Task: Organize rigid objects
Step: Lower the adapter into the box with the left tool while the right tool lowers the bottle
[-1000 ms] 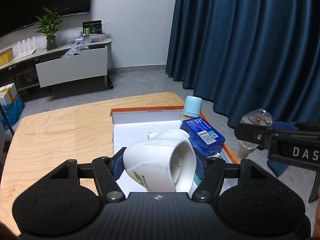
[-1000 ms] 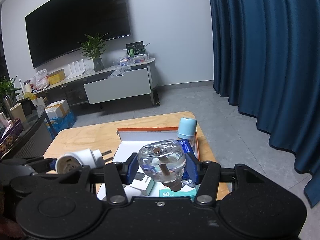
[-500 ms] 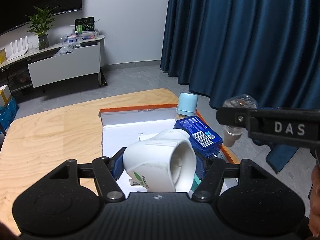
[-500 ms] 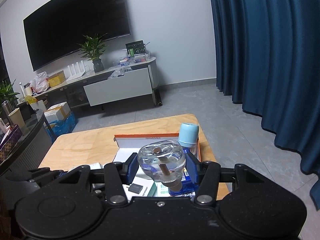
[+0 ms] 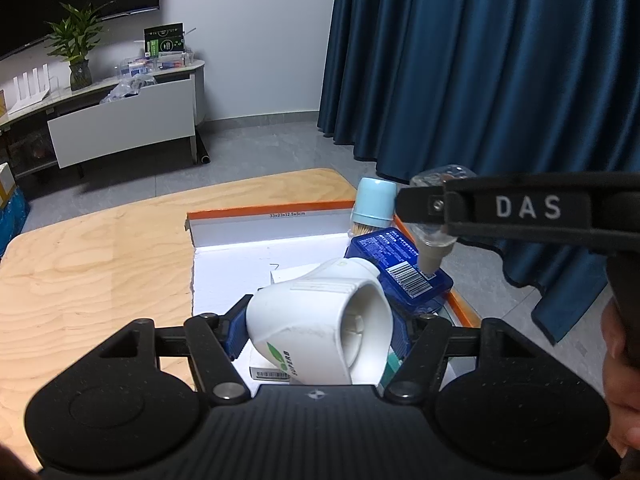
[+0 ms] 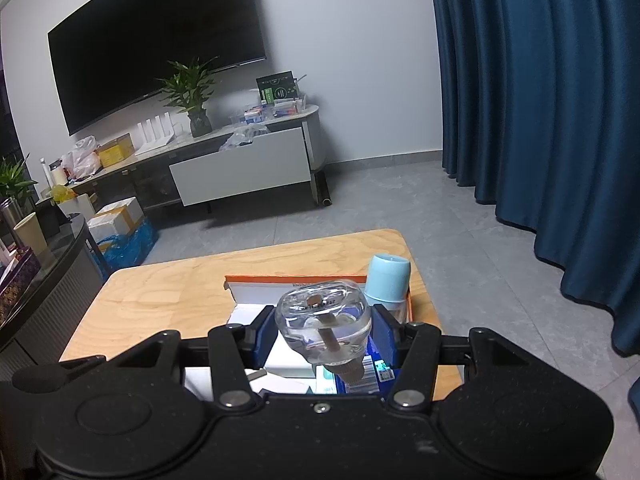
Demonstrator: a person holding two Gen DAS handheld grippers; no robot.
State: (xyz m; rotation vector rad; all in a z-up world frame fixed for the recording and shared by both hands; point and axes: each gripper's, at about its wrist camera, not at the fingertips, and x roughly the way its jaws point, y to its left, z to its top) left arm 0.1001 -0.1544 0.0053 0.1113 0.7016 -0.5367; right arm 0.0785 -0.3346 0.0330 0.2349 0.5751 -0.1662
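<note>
My left gripper (image 5: 320, 320) is shut on a white plug-in device (image 5: 320, 320) and holds it above the open orange-rimmed white box (image 5: 272, 216) on the wooden table. My right gripper (image 6: 324, 320) is shut on a clear liquid refill bottle (image 6: 324, 316), held neck down over the box's right side, above a blue packet (image 5: 400, 268). The bottle also shows in the left wrist view (image 5: 434, 240). A light blue capped container (image 5: 374, 202) stands in the box's far right corner; it also shows in the right wrist view (image 6: 388, 278).
The box (image 6: 296, 280) holds small white cartons and packets. The wooden table (image 5: 92, 248) extends left of the box. Blue curtains (image 5: 480, 60) hang to the right. A TV stand (image 6: 240, 168) with a plant stands by the far wall.
My right gripper has moved left and forward with the bottle, from beside the box to above its right side. My left gripper has kept hold of the white device over the box.
</note>
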